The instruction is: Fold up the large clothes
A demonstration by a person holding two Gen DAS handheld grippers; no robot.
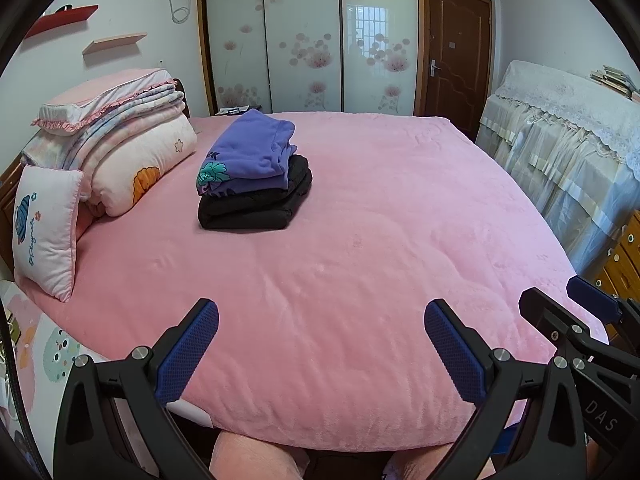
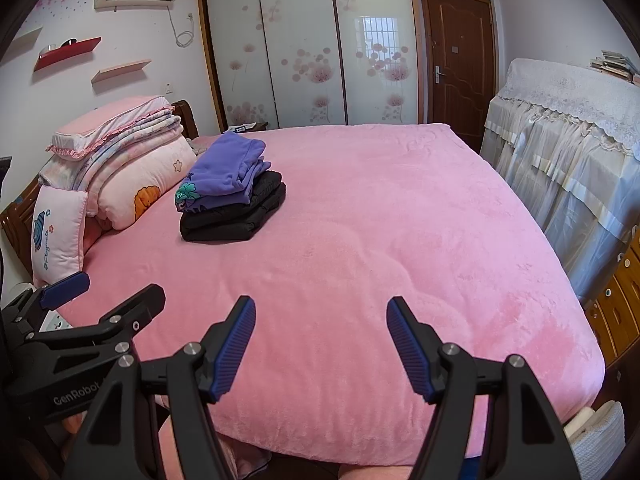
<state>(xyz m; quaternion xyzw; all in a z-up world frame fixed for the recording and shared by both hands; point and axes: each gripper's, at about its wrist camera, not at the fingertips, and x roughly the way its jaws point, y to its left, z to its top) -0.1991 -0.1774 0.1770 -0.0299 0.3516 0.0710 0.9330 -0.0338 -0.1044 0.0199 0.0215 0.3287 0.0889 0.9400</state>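
Observation:
A folded purple garment [image 1: 252, 152] lies on top of a folded black garment [image 1: 256, 204], stacked on the pink bed cover [image 1: 360, 260] toward the far left. The stack also shows in the right wrist view, purple [image 2: 228, 172] on black [image 2: 236, 216]. My left gripper [image 1: 320, 320] is open and empty above the bed's near edge. My right gripper [image 2: 320, 316] is open and empty beside it, over the same edge. The right gripper shows at the right of the left wrist view [image 1: 560, 304]; the left gripper shows at the left of the right wrist view [image 2: 120, 284].
Folded quilts and pillows [image 1: 120, 140] are piled at the bed's left end, with a small cushion [image 1: 44, 232] leaning on them. A lace-covered cabinet [image 1: 568, 128] stands right of the bed, with wooden drawers [image 2: 620, 300] nearer. A sliding wardrobe [image 1: 312, 36] and a door [image 1: 458, 56] are behind.

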